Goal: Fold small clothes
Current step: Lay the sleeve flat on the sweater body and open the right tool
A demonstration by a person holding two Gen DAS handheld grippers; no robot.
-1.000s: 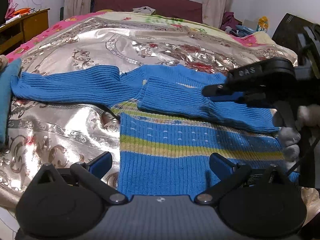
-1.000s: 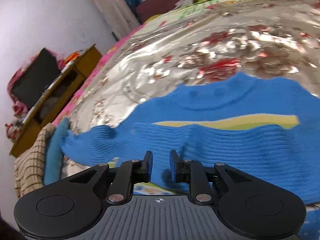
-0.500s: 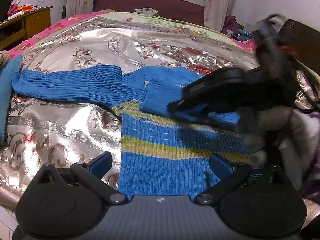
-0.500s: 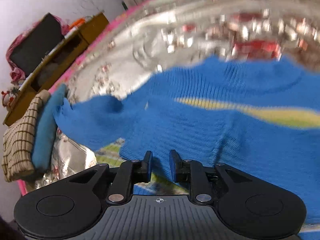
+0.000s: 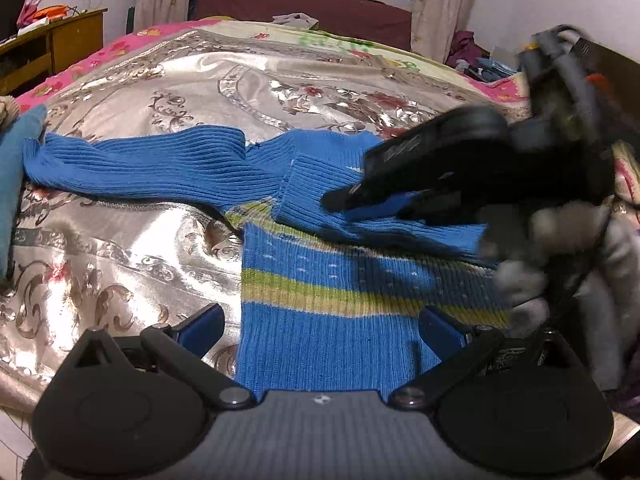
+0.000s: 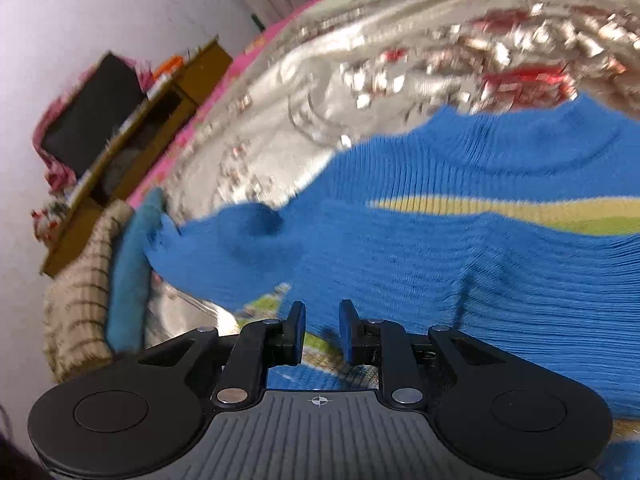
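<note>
Sweater [image 5: 340, 320]: flat on the bed [image 5: 160, 92]; one sleeve [image 5: 360, 204] lies folded over the chest.
Left view, left gripper [image 5: 320, 330]: jaws wide, empty, above the hem.
Left view, right gripper [image 5: 344, 200]: blurred, on the folded sleeve; grip unclear.
Advice: lay the cuff flat and square.
Right view, right gripper [image 6: 322, 332]: jaws narrow; nothing seen between them.
Right view, sweater [image 6: 460, 248]: smeared; hem cut off.
</note>
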